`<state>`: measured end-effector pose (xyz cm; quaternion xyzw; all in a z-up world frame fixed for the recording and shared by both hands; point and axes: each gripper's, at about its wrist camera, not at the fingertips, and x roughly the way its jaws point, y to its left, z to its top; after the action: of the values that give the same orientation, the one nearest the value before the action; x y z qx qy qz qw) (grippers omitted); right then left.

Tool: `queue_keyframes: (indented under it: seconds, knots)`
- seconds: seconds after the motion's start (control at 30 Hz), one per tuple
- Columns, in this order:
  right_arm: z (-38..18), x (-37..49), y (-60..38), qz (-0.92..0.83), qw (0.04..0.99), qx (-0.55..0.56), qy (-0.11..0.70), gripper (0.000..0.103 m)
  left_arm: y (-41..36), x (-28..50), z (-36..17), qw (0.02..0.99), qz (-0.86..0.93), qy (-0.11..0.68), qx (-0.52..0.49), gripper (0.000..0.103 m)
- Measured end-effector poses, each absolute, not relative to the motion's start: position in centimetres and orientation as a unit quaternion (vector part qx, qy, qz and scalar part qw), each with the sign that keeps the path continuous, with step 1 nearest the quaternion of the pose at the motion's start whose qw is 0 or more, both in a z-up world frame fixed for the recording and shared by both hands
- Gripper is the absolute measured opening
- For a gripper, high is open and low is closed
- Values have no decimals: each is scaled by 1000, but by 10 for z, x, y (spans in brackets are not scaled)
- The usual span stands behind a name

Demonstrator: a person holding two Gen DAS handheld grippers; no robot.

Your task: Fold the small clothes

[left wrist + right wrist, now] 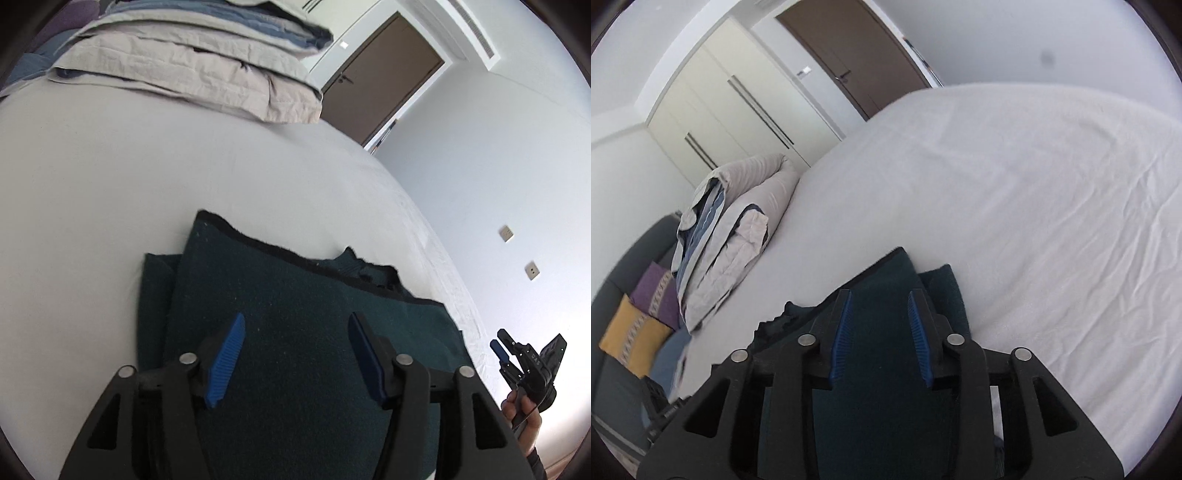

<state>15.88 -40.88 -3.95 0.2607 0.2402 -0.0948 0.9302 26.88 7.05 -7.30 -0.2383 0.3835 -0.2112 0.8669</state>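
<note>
A dark teal garment (280,314) lies partly folded on the white bed sheet (110,177); a black-edged flap lies over its lower layer. My left gripper (295,328) hovers over it, open and empty. My right gripper (881,299) is open above the same garment (886,387) and holds nothing. The right gripper (517,354) also shows at the lower right of the left wrist view, held in a hand off the bed's edge.
A folded beige and blue duvet (192,62) lies at the head of the bed (1034,184). It also shows in the right wrist view (738,221). Purple and yellow cushions (639,321) sit on a grey sofa. A brown door (380,74) and a white wardrobe (731,107) stand beyond.
</note>
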Motion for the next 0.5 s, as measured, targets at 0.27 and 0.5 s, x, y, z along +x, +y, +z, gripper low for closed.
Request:
queue_keyframes:
  seconds: [0.27, 0.5]
  knots:
    - [22, 121, -356, -89, 963, 190, 167, 103, 117, 225, -86, 840, -193, 427, -274, 79]
    - [-13, 133, -324, 23, 910, 305, 278, 103, 135, 224, -117, 796, -194, 456, -346, 77]
